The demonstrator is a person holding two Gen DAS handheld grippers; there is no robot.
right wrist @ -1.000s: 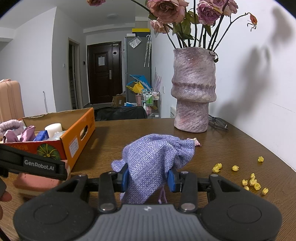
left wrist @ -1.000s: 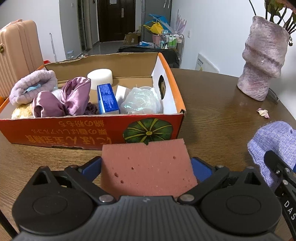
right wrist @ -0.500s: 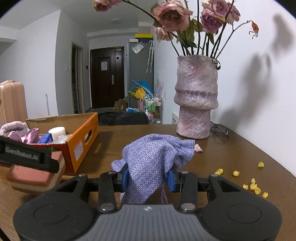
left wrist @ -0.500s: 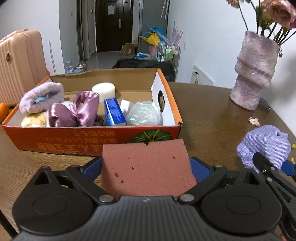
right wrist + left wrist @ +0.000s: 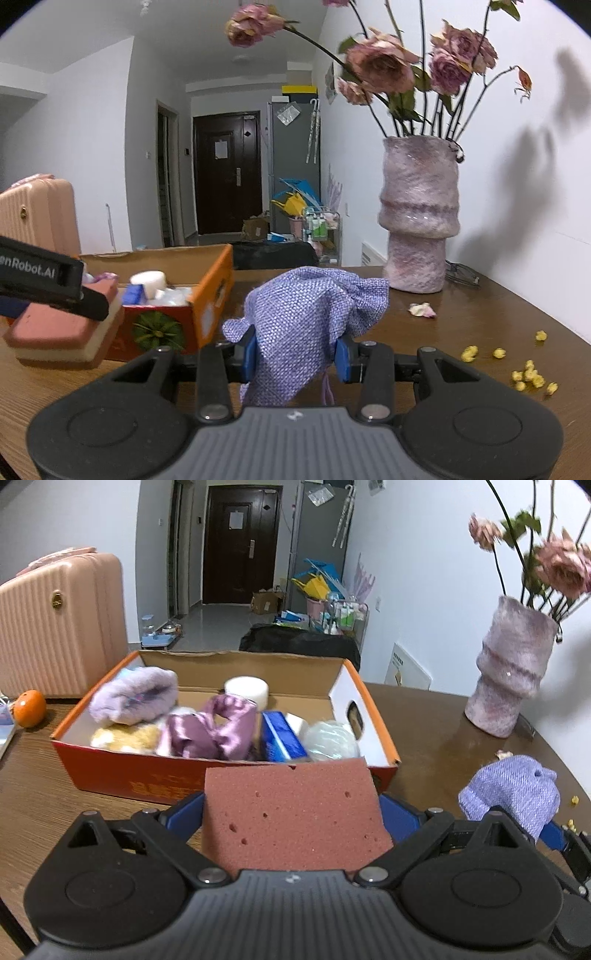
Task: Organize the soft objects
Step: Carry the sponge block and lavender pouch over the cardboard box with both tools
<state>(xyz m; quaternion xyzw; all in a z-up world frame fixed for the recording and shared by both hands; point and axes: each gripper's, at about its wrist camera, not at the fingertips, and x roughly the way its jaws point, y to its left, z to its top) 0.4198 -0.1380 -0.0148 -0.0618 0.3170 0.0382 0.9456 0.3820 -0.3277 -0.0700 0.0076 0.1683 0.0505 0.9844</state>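
Wooden table (image 5: 436,716), round-edged, in a lived-in room with a dark door at the back. One sponge (image 5: 295,816), reddish over a pale layer, sits clamped between the jaws of the left gripper (image 5: 293,812), held above the table just short of the box (image 5: 229,779). One lilac pouch (image 5: 306,321) is pinched in the narrowed jaws of the right gripper (image 5: 295,354), also off the table, to the right of the box and near it.

The open orange box already holds a fluffy purple piece (image 5: 133,698), a satin scrunchie (image 5: 210,734), a yellow tuft (image 5: 125,738), a blue pack (image 5: 282,740), a white puck (image 5: 245,688) and a clear ball (image 5: 332,740): six counted, more possibly hidden beneath.

Risks, as judged: the box is nearly full, so the sponge may perch on the contents and tip out over the near wall. Both grippers converge on one opening and could collide. The pouch hangs loose below its grip and may snag the box's rim.

One vase (image 5: 419,221) of dried roses stands well right; a wide swing could strike it. One fallen petal (image 5: 423,309) and roughly ten yellow crumbs (image 5: 528,374) lie on the table. One orange (image 5: 29,708) sits left of the box.
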